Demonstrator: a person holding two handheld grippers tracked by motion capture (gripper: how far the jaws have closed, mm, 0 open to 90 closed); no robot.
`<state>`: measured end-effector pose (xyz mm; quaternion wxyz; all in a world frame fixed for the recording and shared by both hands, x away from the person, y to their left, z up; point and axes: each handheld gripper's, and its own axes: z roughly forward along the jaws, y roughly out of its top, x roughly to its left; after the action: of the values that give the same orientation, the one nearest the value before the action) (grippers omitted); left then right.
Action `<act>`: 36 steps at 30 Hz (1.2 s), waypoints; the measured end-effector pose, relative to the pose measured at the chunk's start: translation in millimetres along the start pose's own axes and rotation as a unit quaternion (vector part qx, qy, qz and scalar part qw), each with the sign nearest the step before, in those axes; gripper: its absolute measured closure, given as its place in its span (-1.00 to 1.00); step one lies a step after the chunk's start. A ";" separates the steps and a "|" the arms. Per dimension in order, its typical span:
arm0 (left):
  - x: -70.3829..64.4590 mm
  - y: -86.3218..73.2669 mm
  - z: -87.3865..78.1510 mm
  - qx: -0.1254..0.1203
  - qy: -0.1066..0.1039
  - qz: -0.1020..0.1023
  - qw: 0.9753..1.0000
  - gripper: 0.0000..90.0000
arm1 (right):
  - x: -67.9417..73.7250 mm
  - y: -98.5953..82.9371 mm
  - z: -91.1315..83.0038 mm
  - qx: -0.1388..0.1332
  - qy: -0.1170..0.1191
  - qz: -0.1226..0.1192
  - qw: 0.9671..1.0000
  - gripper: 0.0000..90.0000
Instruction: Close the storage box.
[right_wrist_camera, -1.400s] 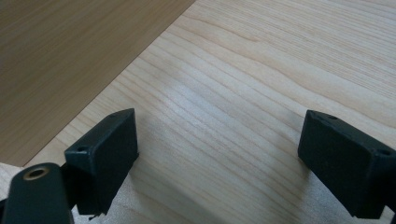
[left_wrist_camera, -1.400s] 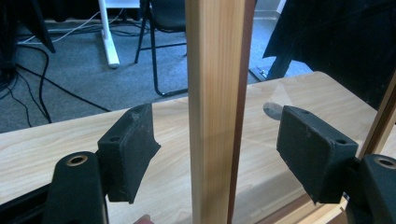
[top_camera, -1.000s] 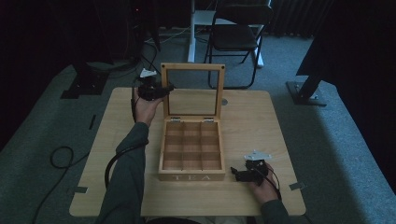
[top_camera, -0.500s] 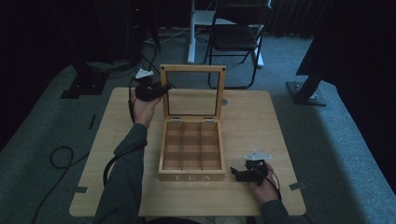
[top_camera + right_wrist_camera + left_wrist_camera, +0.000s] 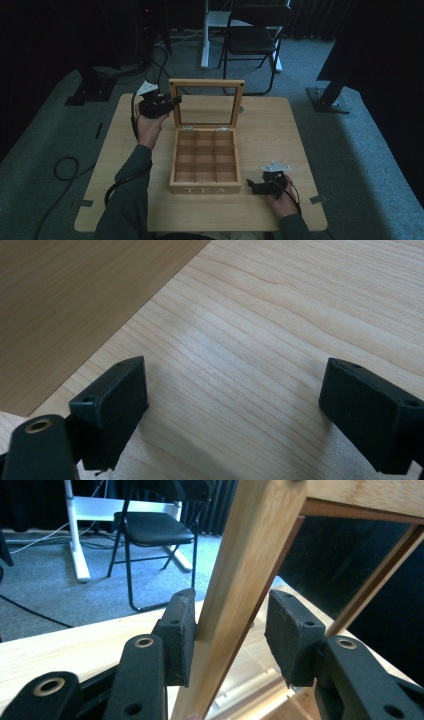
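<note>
Straddling lid frame (image 5: 235,595), left hand-held gripper (image 5: 227,640) part-open, seemingly ungripped; right hand-held gripper (image 5: 235,410) wide, empty

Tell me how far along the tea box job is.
Done: the wooden tea box's glass-paned lid stands upright, its compartments empty. In hand: the left tool straddles the lid's side rail, one pad touching, jaws not clamped. The right tool rests open on the light wooden table. Left: whatever follows.
</note>
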<state>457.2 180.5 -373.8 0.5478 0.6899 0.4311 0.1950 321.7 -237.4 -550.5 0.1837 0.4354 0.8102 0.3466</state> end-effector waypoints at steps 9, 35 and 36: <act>-13.5 2.9 -27.2 -0.030 -0.009 -0.011 0.999 0.25 | 0.0 0.0 0.0 0.000 0.000 0.000 1.000 -0.74; -47.6 -6.5 -56.6 0.005 0.036 0.010 0.999 0.15 | -0.1 0.1 0.1 -0.001 0.000 0.000 1.000 -0.74; -50.5 -7.3 -57.9 0.010 0.038 0.012 0.999 0.14 | 0.0 0.1 0.1 -0.001 0.000 0.000 1.000 -0.74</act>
<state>383.6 173.9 -351.5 0.5217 0.6926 0.4453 0.2232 321.8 -237.4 -550.5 0.1842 0.4353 0.8100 0.3472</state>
